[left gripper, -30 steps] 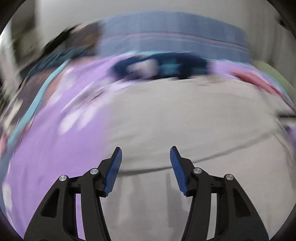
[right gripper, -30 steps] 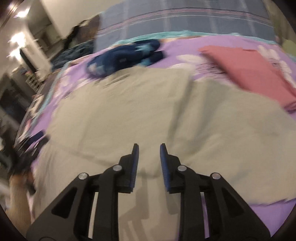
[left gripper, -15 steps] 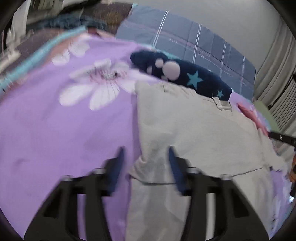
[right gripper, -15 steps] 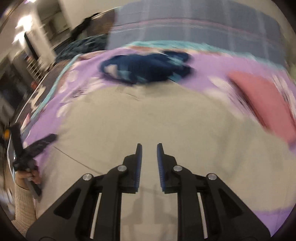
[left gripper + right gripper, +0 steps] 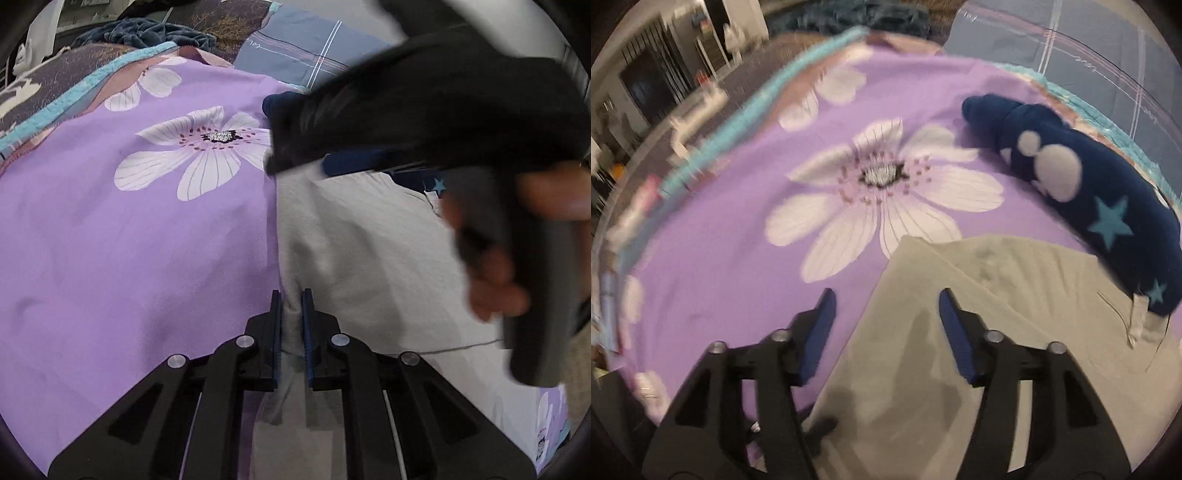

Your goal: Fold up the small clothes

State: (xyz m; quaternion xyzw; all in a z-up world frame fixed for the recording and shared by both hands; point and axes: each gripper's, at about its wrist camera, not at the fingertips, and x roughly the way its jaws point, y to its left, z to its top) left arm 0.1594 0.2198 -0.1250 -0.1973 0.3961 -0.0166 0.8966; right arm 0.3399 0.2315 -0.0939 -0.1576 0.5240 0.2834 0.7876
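Observation:
A beige garment (image 5: 369, 258) lies flat on a purple flowered bedsheet (image 5: 129, 240). My left gripper (image 5: 291, 314) sits at the garment's left edge, its jaws closing, with a fold of the beige cloth pinched between the blue pads. My right gripper (image 5: 886, 306) hovers over the beige garment's (image 5: 997, 314) far left corner. Its jaws are opening, and the cloth edge runs beneath the gap, not gripped. In the left wrist view a hand (image 5: 495, 291) on the right tool's handle blurs across the upper right and hides part of the garment.
A navy garment with teal stars (image 5: 1108, 206) lies just beyond the beige one. A grey checked pillow (image 5: 314, 48) and dark bedding (image 5: 147, 33) sit at the far end. The bed's left edge has a teal trim (image 5: 768, 107), with room furniture past it.
The left jaws narrowed from wide apart to a pinch on the garment's left edge. The right gripper swept left across the garment to its far left corner, and its jaws widened.

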